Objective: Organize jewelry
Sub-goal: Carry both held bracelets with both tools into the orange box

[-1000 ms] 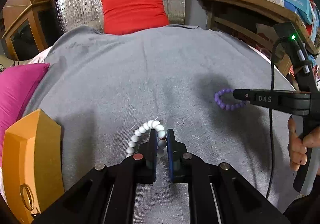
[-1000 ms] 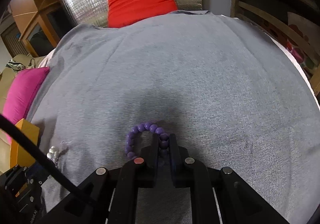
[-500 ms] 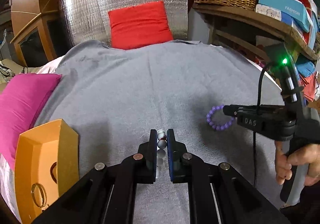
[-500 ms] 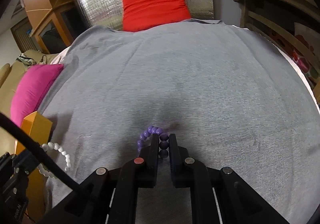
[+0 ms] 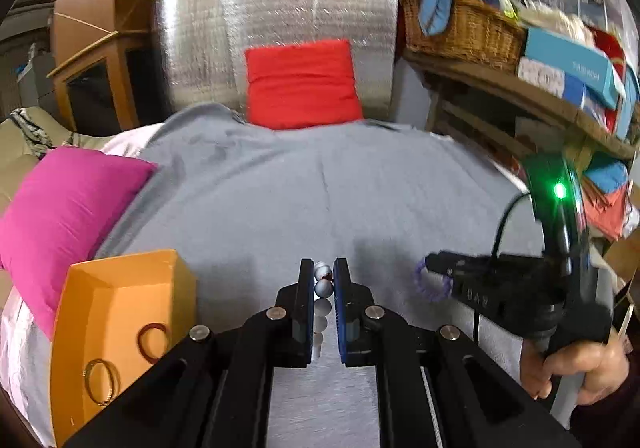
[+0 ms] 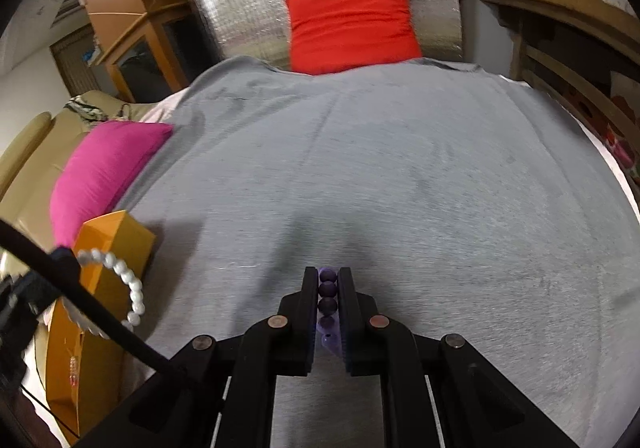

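Landmark: orange box (image 5: 120,332), open-topped, at the left edge of the grey blanket (image 5: 304,191).

Behind and left of the box: magenta cushion (image 5: 60,203), touching or nearly touching its far corner. Inside the box: a gold ring (image 5: 101,381) near the front, a reddish ring (image 5: 153,336) just behind it.

Right of the box: left gripper (image 5: 323,280), fingers pinched on a white bead bracelet (image 5: 322,288); the loop hangs off the blanket, and in the right wrist view the bracelet (image 6: 120,288) overlaps the box's near side.

Further right of the box: right gripper (image 6: 328,288), closed on a purple bead bracelet (image 6: 328,298), raised above the blanket; its loop (image 5: 430,286) shows beside the fingers.

Far behind the box: red cushion (image 5: 302,83) against a silver foil panel (image 5: 276,43). Far right: wicker basket (image 5: 464,33) on a wooden shelf (image 5: 540,103).
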The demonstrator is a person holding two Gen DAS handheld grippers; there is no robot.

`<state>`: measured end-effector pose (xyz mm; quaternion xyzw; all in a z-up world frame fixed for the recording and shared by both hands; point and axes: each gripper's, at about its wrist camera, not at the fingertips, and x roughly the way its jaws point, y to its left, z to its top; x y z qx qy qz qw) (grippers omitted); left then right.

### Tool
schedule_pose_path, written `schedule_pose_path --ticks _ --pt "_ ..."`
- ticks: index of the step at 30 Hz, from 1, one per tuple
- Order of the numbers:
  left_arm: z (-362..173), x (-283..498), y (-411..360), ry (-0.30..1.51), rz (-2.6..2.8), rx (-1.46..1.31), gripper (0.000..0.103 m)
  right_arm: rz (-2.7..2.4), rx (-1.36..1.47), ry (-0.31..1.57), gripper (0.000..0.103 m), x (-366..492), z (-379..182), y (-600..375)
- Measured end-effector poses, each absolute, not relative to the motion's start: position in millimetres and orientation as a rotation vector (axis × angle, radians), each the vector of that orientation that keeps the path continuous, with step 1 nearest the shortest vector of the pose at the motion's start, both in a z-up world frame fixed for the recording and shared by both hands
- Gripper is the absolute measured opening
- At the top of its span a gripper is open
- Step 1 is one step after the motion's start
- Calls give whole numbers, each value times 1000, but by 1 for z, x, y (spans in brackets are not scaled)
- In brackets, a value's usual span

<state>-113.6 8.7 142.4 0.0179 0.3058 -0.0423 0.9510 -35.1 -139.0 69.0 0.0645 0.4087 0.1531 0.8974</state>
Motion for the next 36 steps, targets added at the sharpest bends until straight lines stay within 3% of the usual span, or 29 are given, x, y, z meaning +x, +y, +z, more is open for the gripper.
schedule_pose_path --ticks 18,36 --pt "175 -162 165 550 187 -96 10 535 237 703 11 -53 98 -48" --pt "112 -225 228 714 323 -213 9 847 136 679 11 -100 102 69"
